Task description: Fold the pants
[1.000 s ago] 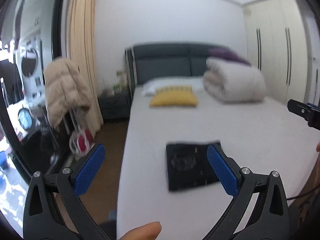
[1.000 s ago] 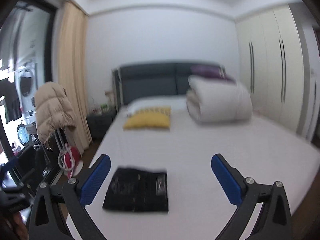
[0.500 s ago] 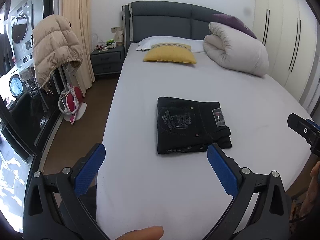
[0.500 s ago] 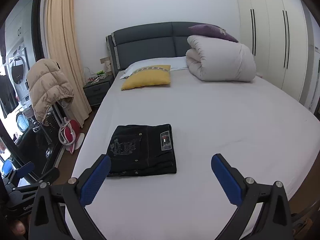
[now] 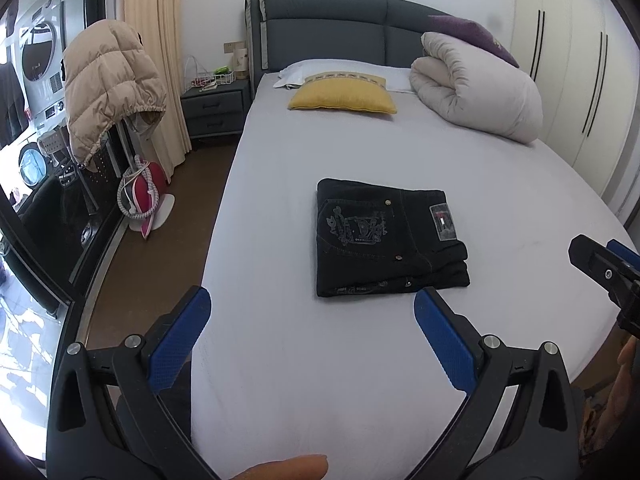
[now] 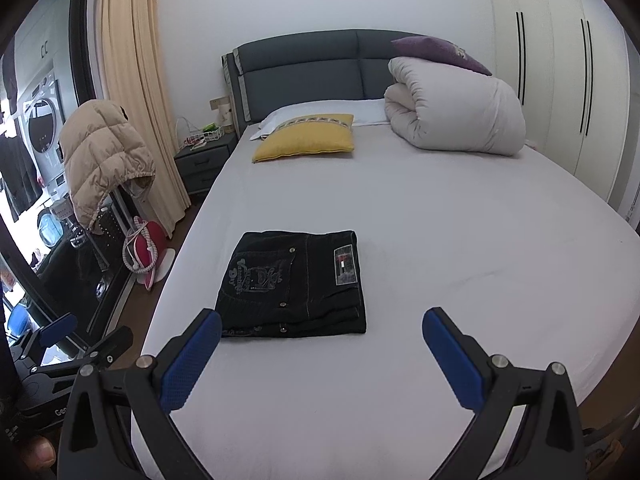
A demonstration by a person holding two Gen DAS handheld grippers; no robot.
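A bedroom seen from two handheld grippers, both held above the foot end of a wide bed covered in a smooth pale grey sheet (image 6: 440, 216). On the sheet lies a pair of black denim pants (image 5: 384, 240), folded into a compact, roughly square stack with an embroidered back pocket and a small grey label facing up. The stack sits well short of a yellow rectangular cushion (image 5: 344, 98) near the headboard, on the side of the bed towards the brown floor

The left gripper (image 5: 312, 336), black with blue ribbed pads, has its fingers spread wide and holds nothing; it hovers just on the near side of the stack, apart from it. The right gripper (image 6: 322, 354), of the same make, is also spread wide and empty, with its left finger close to the stack's near left corner but not touching

The fold looks complete, so the step in hand is probably a last check and a clean withdrawal. To do it well, keep both grippers spread and clear of the cloth so no layer is dragged. The near edge shows layers slightly stepped; if tidying, press down flat on top, since thick denim tends to spring open
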